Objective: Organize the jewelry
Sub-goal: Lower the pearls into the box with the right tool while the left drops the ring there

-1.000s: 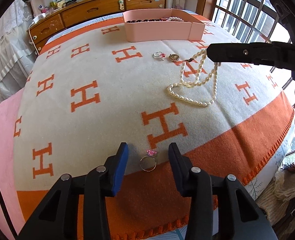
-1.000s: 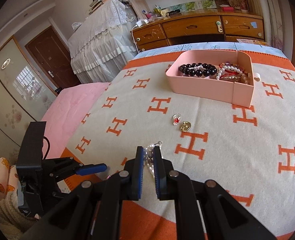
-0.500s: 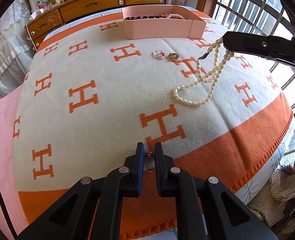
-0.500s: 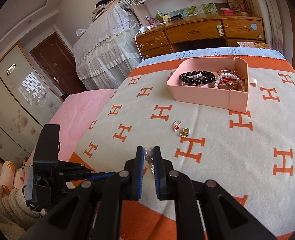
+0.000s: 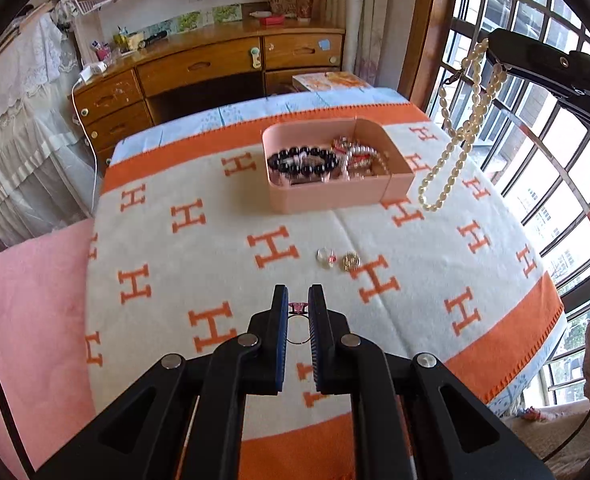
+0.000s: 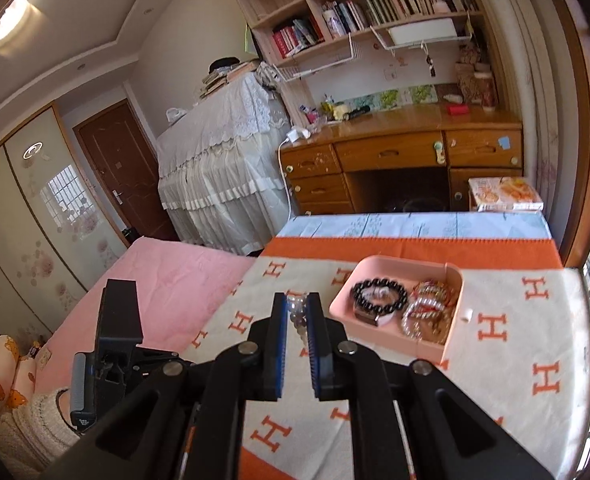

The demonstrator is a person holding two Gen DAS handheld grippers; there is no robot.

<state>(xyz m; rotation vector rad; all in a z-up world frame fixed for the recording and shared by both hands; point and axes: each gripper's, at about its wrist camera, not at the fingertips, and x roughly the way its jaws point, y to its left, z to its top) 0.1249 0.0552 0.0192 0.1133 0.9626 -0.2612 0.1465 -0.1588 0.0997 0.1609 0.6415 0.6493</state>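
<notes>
Quick count of what's seen: one pink tray (image 5: 327,196) at centre frame, with one black bead bracelet (image 5: 303,160) counted in it plus a tangle of pearl and red bracelets (image 5: 359,156) on its right side, number can't be told. One pearl necklace (image 5: 455,148) is seen dangling at upper right. Three small pieces are counted outside the tray: one pink-stone ring (image 5: 298,312) at lower centre, one red-stone ring (image 5: 325,257) and one gold piece (image 5: 351,261) just beside it, mid-frame. Two grippers are counted: left gripper (image 5: 298,300), right gripper (image 6: 297,304).
</notes>
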